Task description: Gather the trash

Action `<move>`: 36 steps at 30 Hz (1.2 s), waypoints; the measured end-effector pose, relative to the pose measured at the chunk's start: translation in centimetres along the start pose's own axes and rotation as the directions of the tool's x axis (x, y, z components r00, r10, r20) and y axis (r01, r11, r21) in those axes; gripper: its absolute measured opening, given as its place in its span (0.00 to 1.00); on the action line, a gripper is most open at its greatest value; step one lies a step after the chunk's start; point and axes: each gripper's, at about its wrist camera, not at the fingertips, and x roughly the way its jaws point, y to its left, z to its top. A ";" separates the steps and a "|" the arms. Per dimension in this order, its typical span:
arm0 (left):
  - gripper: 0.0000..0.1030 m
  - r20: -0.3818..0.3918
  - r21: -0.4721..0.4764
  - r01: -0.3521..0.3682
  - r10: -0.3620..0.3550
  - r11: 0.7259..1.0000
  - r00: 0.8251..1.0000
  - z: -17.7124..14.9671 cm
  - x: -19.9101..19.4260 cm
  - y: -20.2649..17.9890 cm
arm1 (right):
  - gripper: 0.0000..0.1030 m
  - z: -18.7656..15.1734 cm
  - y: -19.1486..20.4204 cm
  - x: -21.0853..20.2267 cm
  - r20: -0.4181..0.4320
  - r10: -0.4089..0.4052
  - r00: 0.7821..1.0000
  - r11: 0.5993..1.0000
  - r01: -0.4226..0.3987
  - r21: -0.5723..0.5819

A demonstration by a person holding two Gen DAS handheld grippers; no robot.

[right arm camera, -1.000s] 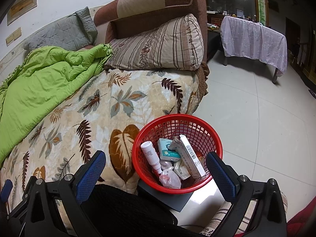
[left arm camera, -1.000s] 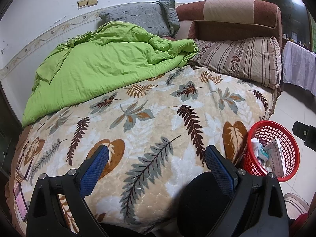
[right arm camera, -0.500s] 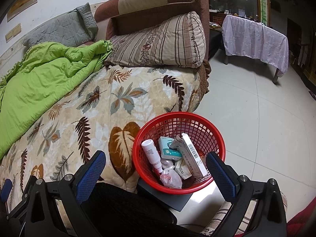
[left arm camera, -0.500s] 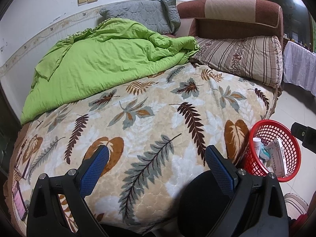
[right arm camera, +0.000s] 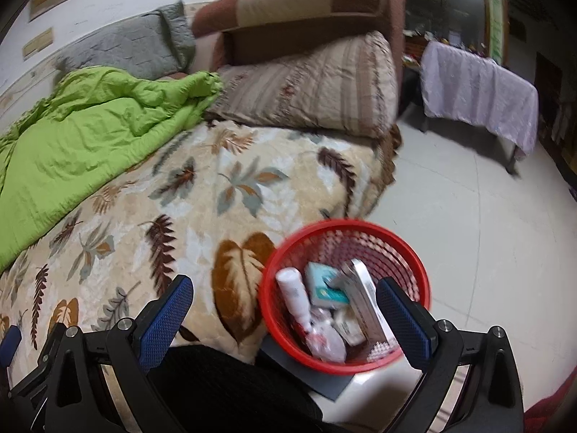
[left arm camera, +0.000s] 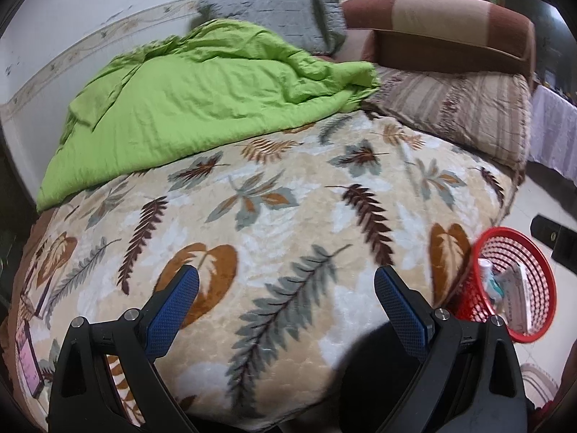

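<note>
- Left wrist view: the left gripper [left arm camera: 286, 290] is over the bed [left arm camera: 288, 216], jaws spread wide, nothing between them.
- Right wrist view: the right gripper [right arm camera: 283, 299] has its jaws equally wide apart and grips nothing; the basket [right arm camera: 414, 252] shows in the gap between the fingers.
- The basket is red mesh and stands on the floor [right arm camera: 468, 216], touching the bed's near corner. In the left view the basket [left arm camera: 541, 278] sits at the bed's right edge.
- Trash in the basket: a white bottle [right arm camera: 294, 294], a teal pack [right arm camera: 326, 287], a long flat box [right arm camera: 366, 301] and a crumpled bag [right arm camera: 324, 339]. Motion blur makes the labels unreadable.
- A dark flat sheet [right arm camera: 306, 370] lies under the basket, partly hidden by it.
- On the bed away from the basket: a green quilt [left arm camera: 202, 108], a striped pillow [left arm camera: 454, 112] and a grey pillow [left arm camera: 274, 14].
- A covered table [right arm camera: 479, 86] stands well apart from the basket, beyond the bed.
- A black rounded shape [right arm camera: 223, 389] fills the lower frame beside the basket; it cannot be identified.
- The right gripper's body [left arm camera: 551, 240] is cut off at the left view's edge, near the basket.
</note>
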 end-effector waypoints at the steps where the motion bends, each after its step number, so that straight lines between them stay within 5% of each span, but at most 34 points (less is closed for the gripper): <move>1: 0.95 -0.009 -0.019 -0.007 0.007 1.000 1.000 0.0 0.3 0.7 | 1.00 0.3 0.8 0.3 0.014 0.019 1.000 0.999 -0.019 -0.033; 4: 0.94 -0.039 -0.075 -0.058 0.056 0.996 0.998 0.1 1.7 3.4 | 1.00 1.4 4.6 2.2 0.020 0.081 0.996 0.977 -0.076 -0.201; 8: 0.94 -0.122 -0.169 -0.200 0.181 0.965 0.976 -0.3 4.2 7.8 | 1.00 2.2 11.1 7.0 -0.083 0.172 0.982 0.899 -0.191 -0.394; 12: 0.94 -0.266 -0.248 -0.355 0.289 0.901 0.920 -1.4 8.0 12.2 | 1.00 2.0 16.8 11.5 -0.181 0.218 0.959 0.849 -0.278 -0.450; 16: 0.94 -0.365 -0.286 -0.427 0.315 0.858 0.876 -1.5 11.9 15.5 | 1.00 1.8 22.7 16.0 -0.252 0.201 0.946 0.840 -0.299 -0.452; 22: 0.95 -0.384 -0.306 -0.405 0.277 0.862 0.881 -1.8 16.5 17.8 | 0.99 -1.0 29.5 22.2 -0.339 0.143 0.930 0.817 -0.304 -0.489; 26: 0.98 -0.346 -0.301 -0.379 0.270 0.875 0.898 -1.5 17.4 18.3 | 1.00 -1.3 29.1 22.8 -0.289 0.175 0.941 0.870 -0.285 -0.403; 36: 1.00 -0.327 -0.346 -0.346 0.234 0.872 0.916 -1.4 18.7 19.2 | 1.00 -1.8 28.8 22.5 -0.253 0.204 0.946 0.877 -0.291 -0.381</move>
